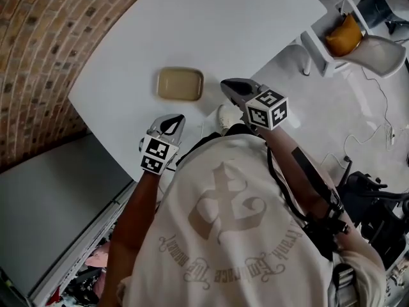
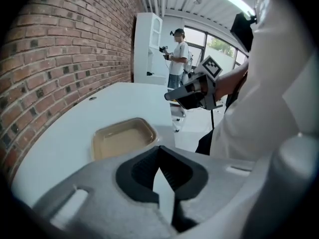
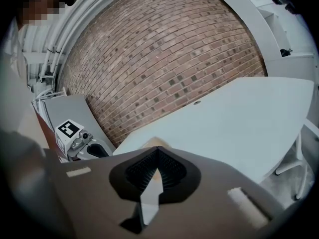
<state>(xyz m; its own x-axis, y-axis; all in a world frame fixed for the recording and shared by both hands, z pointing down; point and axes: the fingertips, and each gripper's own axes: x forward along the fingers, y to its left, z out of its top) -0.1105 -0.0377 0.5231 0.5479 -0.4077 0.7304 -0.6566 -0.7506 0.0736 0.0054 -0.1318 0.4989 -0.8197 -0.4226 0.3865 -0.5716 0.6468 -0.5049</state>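
A shallow tan tray lies on the white table, near the table's near edge. My left gripper hovers just short of the tray, shut with nothing between its fingers. In the left gripper view the tray sits just beyond the closed tips of the left gripper. My right gripper is to the right of the tray at the table's edge, also shut and empty. Only a tan corner of the tray shows over the right gripper.
A brick wall runs along the table's left side. A grey cabinet top lies below it. A white chair with an orange cushion stands at the far right. Another person stands by a white cabinet.
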